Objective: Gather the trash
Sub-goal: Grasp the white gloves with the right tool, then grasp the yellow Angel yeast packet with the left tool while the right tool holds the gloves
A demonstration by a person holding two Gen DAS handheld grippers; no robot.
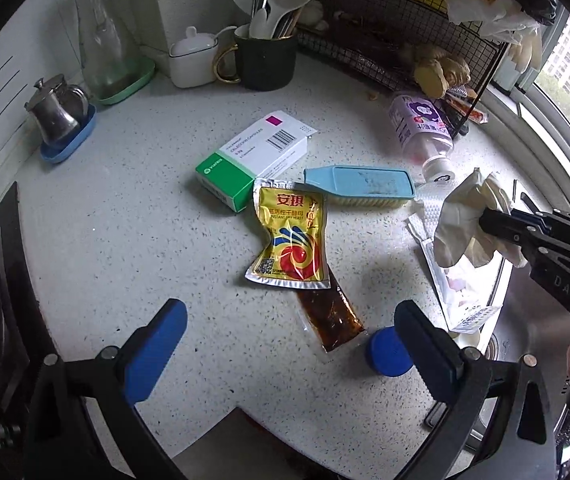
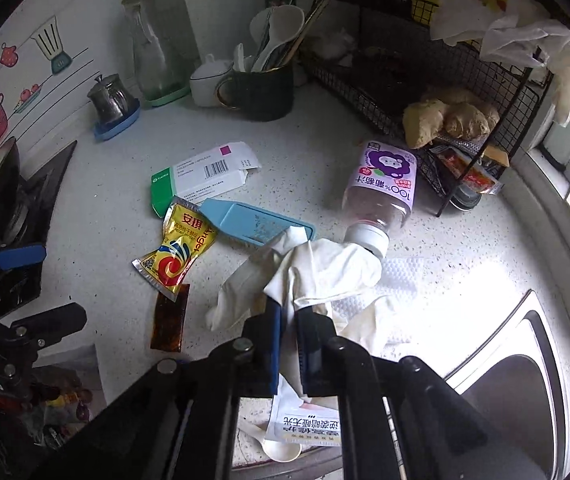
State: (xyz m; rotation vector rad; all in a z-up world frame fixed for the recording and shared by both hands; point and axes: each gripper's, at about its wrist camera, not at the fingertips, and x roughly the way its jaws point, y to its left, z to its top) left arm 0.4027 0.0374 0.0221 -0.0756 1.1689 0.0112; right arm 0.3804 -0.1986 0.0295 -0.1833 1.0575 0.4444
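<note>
While the left claw (image 1: 289, 344) hangs apart over bare near surface (image 1: 125, 216), the right claw (image 2: 289, 316) is clamped on a crumpled white glove (image 2: 317, 268), lifted near the sink (image 2: 525, 360) edge, right of the brush (image 2: 253, 222).

Yeast packet (image 1: 289, 236) at counter (image 1: 125, 240) centre; box (image 1: 251, 160) at 11 o'clock, brush (image 1: 359, 184) at 1, sauce sachet (image 1: 331, 314) at 5, partly under packet.
</note>
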